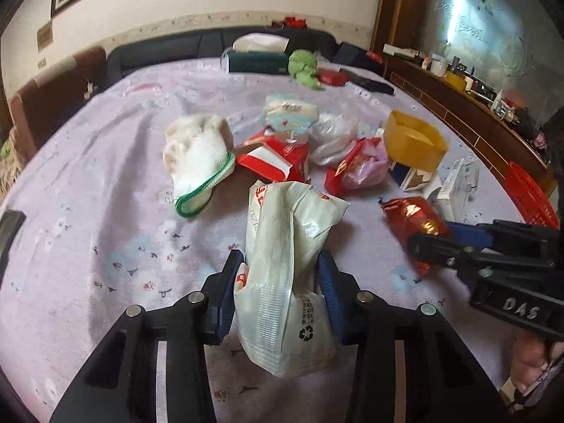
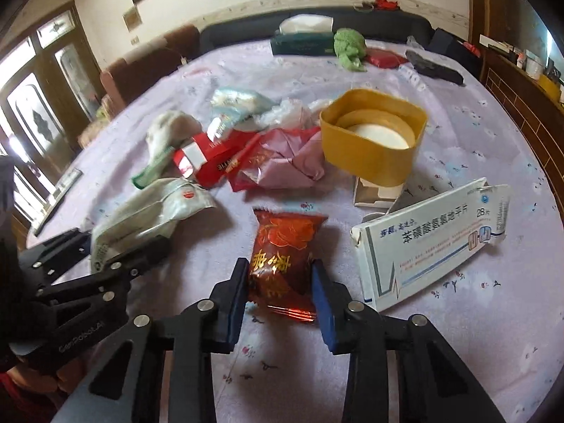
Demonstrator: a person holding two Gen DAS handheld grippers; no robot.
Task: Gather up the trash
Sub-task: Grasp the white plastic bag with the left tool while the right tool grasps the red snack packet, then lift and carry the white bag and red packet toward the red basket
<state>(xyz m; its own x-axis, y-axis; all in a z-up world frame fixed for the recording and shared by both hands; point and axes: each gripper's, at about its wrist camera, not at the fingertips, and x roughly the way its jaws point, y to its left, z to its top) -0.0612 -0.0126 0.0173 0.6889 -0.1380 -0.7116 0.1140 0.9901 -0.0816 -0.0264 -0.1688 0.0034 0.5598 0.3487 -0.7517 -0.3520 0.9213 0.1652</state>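
Note:
My left gripper (image 1: 280, 268) is shut on a crumpled white plastic packet (image 1: 285, 268) with a recycling mark, over the lilac tablecloth (image 1: 105, 211). My right gripper (image 2: 278, 275) is closed on a dark red snack wrapper (image 2: 282, 250) with gold print. In the left wrist view the right gripper (image 1: 433, 243) shows at the right edge on the same wrapper (image 1: 412, 218). In the right wrist view the left gripper (image 2: 123, 250) shows at the left with the white packet (image 2: 148, 215).
More litter lies ahead: a white glove with green cuff (image 1: 197, 155), red cartons (image 1: 271, 158), a pink bag (image 2: 292, 162), clear plastic (image 1: 331, 134), a yellow tub (image 2: 373, 141), a white medicine box (image 2: 430, 236). A red basket (image 1: 532, 194) stands at right. Tissue box (image 2: 303, 42) and green cloth (image 2: 349, 49) are farther back.

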